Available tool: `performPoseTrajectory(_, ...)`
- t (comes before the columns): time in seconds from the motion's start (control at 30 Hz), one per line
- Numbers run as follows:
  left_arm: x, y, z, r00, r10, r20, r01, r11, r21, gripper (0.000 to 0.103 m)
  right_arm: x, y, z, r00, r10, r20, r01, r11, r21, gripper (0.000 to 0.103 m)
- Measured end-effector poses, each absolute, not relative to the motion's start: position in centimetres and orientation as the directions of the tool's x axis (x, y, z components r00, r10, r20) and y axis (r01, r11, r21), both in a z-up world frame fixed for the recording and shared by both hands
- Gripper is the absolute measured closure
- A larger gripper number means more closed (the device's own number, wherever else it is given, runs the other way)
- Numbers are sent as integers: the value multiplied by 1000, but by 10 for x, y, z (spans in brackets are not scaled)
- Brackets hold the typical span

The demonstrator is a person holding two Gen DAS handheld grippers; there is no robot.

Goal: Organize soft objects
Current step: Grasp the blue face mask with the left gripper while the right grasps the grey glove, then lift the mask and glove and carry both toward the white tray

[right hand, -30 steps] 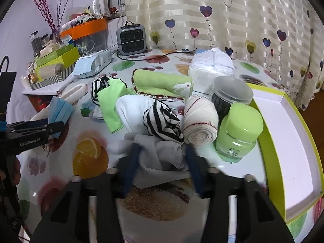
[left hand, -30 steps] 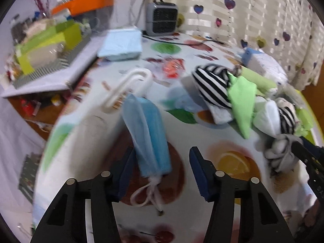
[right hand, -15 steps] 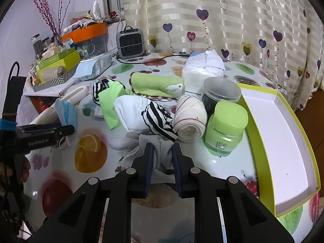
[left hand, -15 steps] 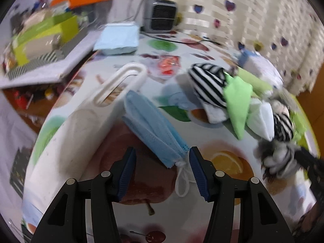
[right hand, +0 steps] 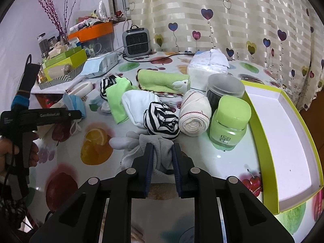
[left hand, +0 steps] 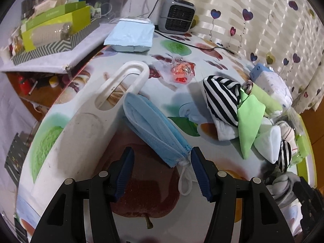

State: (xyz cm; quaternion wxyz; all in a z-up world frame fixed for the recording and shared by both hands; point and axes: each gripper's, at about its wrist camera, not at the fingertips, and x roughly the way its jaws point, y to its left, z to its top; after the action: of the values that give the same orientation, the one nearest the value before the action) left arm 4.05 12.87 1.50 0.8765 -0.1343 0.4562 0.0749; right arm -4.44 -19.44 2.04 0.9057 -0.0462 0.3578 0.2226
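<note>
Currently right gripper [right hand: 162, 160] clamps grey sock [right hand: 160, 151] at lower centre; left gripper [left hand: 162, 172] gapes, blue mask [left hand: 154, 129] just ahead.

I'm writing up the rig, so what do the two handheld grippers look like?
Both grippers, left gripper and right gripper, have matte black angular bodies with silver pivot screws and ribbed dark blue fingers. The left one carries white lettering, a black cable and a blue band.

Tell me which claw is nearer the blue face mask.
Left. The left claw is open with the face mask reaching between its fingers; the right claw grips the grey sock, farther off.
</note>
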Motion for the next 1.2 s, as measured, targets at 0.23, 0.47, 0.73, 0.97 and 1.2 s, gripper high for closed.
performPoseTrajectory(0.23,45,125,15,577,-22,-817,-234,953,-191,64,-51,-203,18,609,415,-676,-463,878,122,84)
performPoseTrajectory(0.47,42,107,14,575,-106,-811,-142,964,-227,76,-59,-213,18,605,408,-684,-464,879,114,84)
performPoseTrajectory(0.73,18,65,15,550,-176,-816,70,984,-165,77,-62,-222,22,625,389,-677,-439,892,108,84)
performPoseTrajectory(0.97,-3,38,15,500,-239,-833,209,966,-151,75,-63,-222,20,585,432,-686,-472,869,144,83)
performPoseTrajectory(1.2,-7,42,17,473,-285,-834,197,957,-215,53,-72,-224,21,560,485,-672,-541,828,147,52)
